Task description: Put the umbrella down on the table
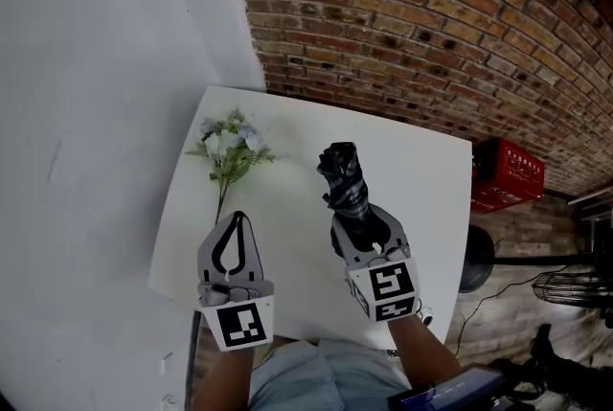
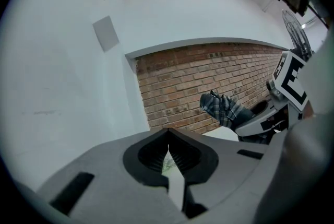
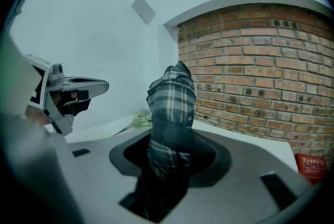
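Note:
A folded dark plaid umbrella (image 1: 343, 177) stands nearly upright above the white table (image 1: 421, 170), its lower end clamped in my right gripper (image 1: 364, 219), which is shut on it. In the right gripper view the umbrella (image 3: 171, 108) rises from between the jaws of the right gripper (image 3: 169, 137) and hides its fingertips. My left gripper (image 1: 238, 219) hovers beside it over the table's near left, its tips together and nothing in them. The left gripper view shows that gripper (image 2: 168, 137) with only a thin slit between its jaws, and the umbrella (image 2: 224, 109) off to the right.
A bunch of pale artificial flowers (image 1: 228, 146) lies on the table's far left. A brick wall (image 1: 431, 16) runs behind the table and a white wall (image 1: 96, 112) stands on the left. On the floor at right are a red crate (image 1: 508, 174), a round black base (image 1: 476, 258) and a fan (image 1: 565, 289).

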`<act>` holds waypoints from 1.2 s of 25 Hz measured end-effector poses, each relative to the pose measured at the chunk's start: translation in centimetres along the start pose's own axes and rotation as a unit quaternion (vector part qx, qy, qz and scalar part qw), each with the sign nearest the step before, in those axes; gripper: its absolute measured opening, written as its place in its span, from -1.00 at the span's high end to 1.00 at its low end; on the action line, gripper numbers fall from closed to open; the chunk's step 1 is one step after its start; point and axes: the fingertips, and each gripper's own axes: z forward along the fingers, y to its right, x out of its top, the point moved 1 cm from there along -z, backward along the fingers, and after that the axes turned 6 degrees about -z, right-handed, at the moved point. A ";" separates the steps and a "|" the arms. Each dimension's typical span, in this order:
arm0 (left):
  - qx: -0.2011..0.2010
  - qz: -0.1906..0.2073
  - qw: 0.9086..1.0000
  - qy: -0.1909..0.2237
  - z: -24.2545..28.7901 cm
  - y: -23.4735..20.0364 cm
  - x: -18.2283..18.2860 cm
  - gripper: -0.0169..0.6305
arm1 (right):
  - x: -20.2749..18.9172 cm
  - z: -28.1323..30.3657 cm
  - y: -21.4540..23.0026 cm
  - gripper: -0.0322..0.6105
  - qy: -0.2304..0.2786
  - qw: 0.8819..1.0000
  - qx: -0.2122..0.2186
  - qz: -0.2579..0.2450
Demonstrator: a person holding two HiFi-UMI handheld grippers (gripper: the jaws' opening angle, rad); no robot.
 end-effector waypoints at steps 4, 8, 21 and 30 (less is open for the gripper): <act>-0.006 -0.004 1.000 -0.013 0.5 0.0 -0.9 0.92 | -1.1 0.8 -0.2 0.33 -0.014 1.000 0.002 0.005; -0.011 -0.006 1.000 -0.019 1.0 -0.1 -1.6 0.92 | -1.9 1.6 -0.7 0.33 -0.023 1.000 0.005 0.008; -0.022 -0.012 0.999 -0.030 2.8 -1.2 -3.0 0.92 | -4.1 3.4 -1.3 0.33 -0.053 0.998 0.001 0.012; -0.027 -0.014 0.999 -0.037 3.9 -1.5 -3.9 0.92 | -5.7 4.5 -1.3 0.33 -0.072 0.997 0.000 0.014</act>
